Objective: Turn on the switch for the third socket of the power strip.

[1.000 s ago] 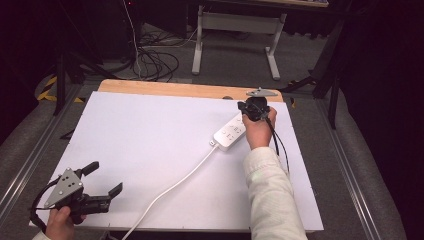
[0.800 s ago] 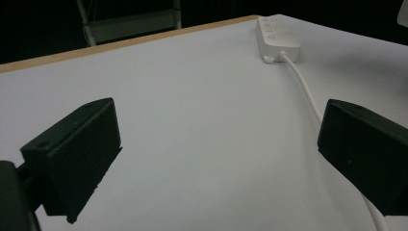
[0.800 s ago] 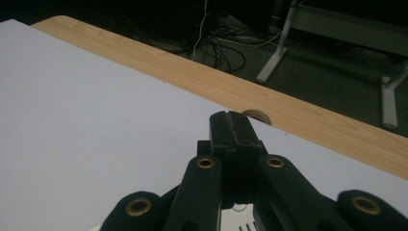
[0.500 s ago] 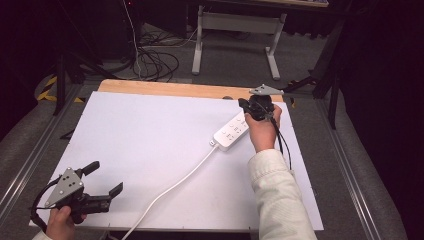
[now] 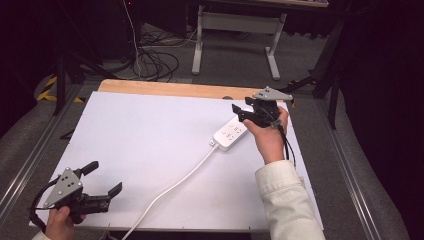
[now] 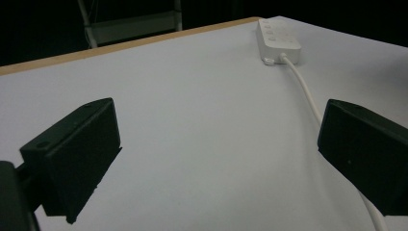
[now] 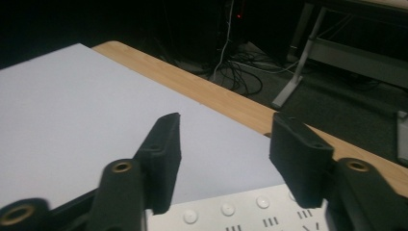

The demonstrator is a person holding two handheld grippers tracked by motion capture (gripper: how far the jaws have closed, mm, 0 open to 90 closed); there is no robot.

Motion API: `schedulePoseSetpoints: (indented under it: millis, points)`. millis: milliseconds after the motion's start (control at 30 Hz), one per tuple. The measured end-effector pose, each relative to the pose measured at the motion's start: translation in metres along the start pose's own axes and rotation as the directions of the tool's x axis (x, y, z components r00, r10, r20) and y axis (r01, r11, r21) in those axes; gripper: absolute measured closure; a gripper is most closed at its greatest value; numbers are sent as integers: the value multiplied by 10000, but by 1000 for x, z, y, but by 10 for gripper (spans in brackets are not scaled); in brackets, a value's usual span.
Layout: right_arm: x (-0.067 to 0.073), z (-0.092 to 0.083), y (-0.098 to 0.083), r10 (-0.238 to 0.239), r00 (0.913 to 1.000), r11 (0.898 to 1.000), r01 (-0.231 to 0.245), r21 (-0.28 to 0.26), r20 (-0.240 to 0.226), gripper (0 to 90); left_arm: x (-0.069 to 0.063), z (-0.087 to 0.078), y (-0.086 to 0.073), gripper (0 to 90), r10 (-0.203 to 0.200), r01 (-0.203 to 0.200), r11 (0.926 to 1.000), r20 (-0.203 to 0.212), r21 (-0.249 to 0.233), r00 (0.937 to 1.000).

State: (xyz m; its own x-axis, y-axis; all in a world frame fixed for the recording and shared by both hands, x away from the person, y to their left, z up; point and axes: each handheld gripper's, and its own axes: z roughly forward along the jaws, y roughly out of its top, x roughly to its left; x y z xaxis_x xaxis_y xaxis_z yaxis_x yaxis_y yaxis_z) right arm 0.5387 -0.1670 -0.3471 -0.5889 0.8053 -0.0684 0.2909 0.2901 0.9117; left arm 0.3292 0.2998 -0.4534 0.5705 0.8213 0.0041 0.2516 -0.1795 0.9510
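A white power strip (image 5: 230, 133) lies flat on the white table top (image 5: 150, 140), right of centre, and its white cord (image 5: 170, 190) runs toward the near edge. My right gripper (image 5: 240, 113) hovers just over the strip's far end. Its jaws have just been opening and stand apart with nothing between them. In the right gripper view the strip's buttons (image 7: 240, 214) lie below the open gripper (image 7: 226, 154). My left gripper (image 5: 105, 177) rests open and empty at the near left corner. The left gripper view looks past the gripper (image 6: 216, 149) at the strip (image 6: 279, 38) and its cord (image 6: 308, 96).
A wooden strip (image 5: 170, 89) edges the table's far side. Beyond it, on the floor, lie tangled cables (image 5: 155, 60) and stands a metal frame (image 5: 235, 30). Grey rails run along both sides of the table.
My right gripper has lifted a little off the strip's far end and drifted right, and its jaws have parted. The left gripper has stayed put.
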Motion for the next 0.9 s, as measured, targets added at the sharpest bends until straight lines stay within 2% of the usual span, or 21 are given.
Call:
schedulePoseSetpoints:
  millis: [100,133,400,633,800,900]
  points:
    - [6,-12,0,-73,9997,10000,74,41,-238,367,1,-1,0,17,99,-99,10000,7,7,10000]
    - [7,-16,1,-101,9994,9999,101,18,-322,353,0,-1,0,17,-12,12,10000,25,13,10000]
    - [22,-44,-6,-319,9939,9992,342,194,-1053,270,1,-2,1,17,-104,104,9999,4,34,9999]
    - [31,-65,-23,-318,9882,9994,332,69,-1499,261,2,-4,2,16,-29,29,10000,8,40,10000]
    - [35,-76,-39,-93,9844,10000,88,-40,-1755,243,2,-4,2,16,-103,103,9999,28,87,9999]
    - [38,-81,-48,-9,9824,10000,22,69,-1866,225,3,-5,3,16,-113,112,9999,34,98,9999]
